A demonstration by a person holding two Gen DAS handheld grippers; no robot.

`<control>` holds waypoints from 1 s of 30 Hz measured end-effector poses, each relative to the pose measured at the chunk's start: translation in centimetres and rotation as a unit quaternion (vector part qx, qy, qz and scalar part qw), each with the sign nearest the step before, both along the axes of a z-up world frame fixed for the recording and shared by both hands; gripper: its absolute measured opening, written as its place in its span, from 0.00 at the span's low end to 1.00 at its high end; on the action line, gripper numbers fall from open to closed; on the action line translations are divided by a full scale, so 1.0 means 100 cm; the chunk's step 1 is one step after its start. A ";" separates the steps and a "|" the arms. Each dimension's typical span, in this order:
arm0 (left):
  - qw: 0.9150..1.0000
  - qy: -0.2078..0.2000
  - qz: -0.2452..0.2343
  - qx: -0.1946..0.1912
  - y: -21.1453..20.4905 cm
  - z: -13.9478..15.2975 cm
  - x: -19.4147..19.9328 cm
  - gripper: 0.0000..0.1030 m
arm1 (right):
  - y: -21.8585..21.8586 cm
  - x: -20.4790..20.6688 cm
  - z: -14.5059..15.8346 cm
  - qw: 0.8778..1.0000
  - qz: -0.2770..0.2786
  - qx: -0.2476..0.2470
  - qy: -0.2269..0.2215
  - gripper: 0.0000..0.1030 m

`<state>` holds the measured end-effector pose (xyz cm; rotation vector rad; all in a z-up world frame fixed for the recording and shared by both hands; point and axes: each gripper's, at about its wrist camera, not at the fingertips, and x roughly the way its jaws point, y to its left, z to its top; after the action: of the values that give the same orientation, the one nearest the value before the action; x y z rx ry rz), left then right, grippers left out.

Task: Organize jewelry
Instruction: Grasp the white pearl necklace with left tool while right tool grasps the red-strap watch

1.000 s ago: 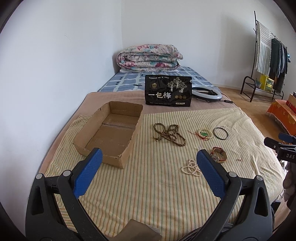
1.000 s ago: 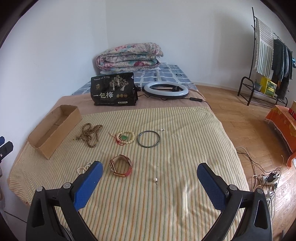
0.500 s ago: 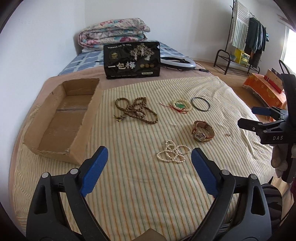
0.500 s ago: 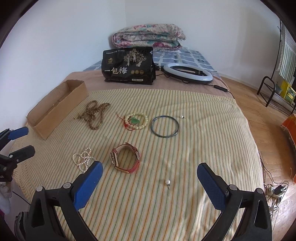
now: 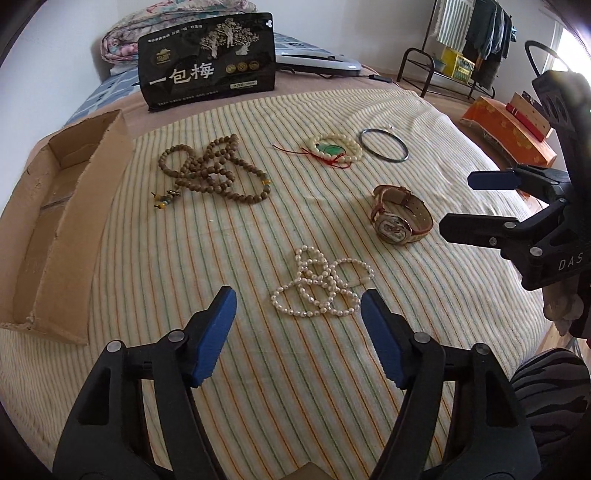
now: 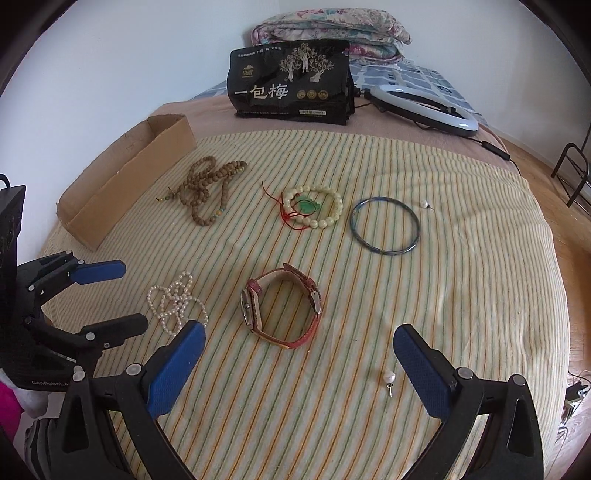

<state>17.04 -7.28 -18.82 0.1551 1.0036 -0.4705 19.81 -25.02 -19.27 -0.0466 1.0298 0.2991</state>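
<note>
A bed covered by a striped cloth holds scattered jewelry. The left hand-held gripper hovers low over the cloth with its blue pads wide apart and nothing between them; a pearl strand lies in loops just ahead of the gap. The right hand-held gripper is also spread wide and holds nothing; a red-strapped watch lies on its side just ahead of it, and a loose pearl earring sits close to its right pad.

Farther back on the cloth, from left to right, are a heap of brown wooden beads, a cream bead bracelet with a green pendant and red cord, and a thin dark bangle. A second small pearl earring lies just beyond the bangle. An open cardboard box sits at the cloth's left edge. A black pouch printed with Chinese characters stands behind the cloth, with a ring light to its right and a folded floral quilt behind it.
</note>
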 end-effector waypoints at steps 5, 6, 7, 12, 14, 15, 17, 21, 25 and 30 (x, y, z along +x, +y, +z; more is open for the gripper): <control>1.000 0.005 -0.008 0.009 -0.010 -0.012 0.009 0.67 | 0.004 0.008 -0.008 1.000 0.008 -0.006 0.009 1.00; 1.000 0.005 -0.010 0.012 -0.012 -0.014 0.011 0.67 | 0.005 0.009 -0.010 1.000 0.009 -0.007 0.012 1.00; 1.000 0.007 -0.012 0.015 -0.013 -0.017 0.013 0.67 | 0.005 0.011 -0.012 1.000 0.010 -0.008 0.014 1.00; 1.000 0.008 -0.005 0.020 -0.014 -0.028 0.022 0.56 | 0.007 0.017 -0.021 1.000 0.013 -0.014 0.025 0.99; 1.000 0.001 -0.002 0.022 -0.014 -0.028 0.022 0.45 | 0.008 0.018 -0.024 0.999 0.015 -0.016 0.028 0.98; 1.000 0.001 -0.002 0.021 -0.013 -0.028 0.023 0.43 | 0.009 0.019 -0.025 0.999 0.016 -0.018 0.029 0.97; 1.000 -0.001 -0.003 0.023 -0.013 -0.028 0.023 0.34 | 0.011 0.021 -0.028 0.999 0.017 -0.023 0.031 0.96; 1.000 -0.004 -0.003 0.023 -0.010 -0.027 0.023 0.20 | 0.015 0.026 -0.032 0.999 0.019 -0.029 0.035 0.91; 1.000 0.000 0.003 0.016 -0.007 -0.026 0.024 0.10 | 0.023 0.027 -0.035 0.998 0.026 -0.046 0.036 0.80; 1.000 -0.002 0.006 0.015 -0.004 -0.025 0.022 0.07 | 0.031 0.025 -0.036 0.997 0.037 -0.053 0.037 0.58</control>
<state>19.28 -7.65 -21.28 0.1754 1.0078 -0.4441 22.30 -21.97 -22.84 -0.1697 1.1185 0.3151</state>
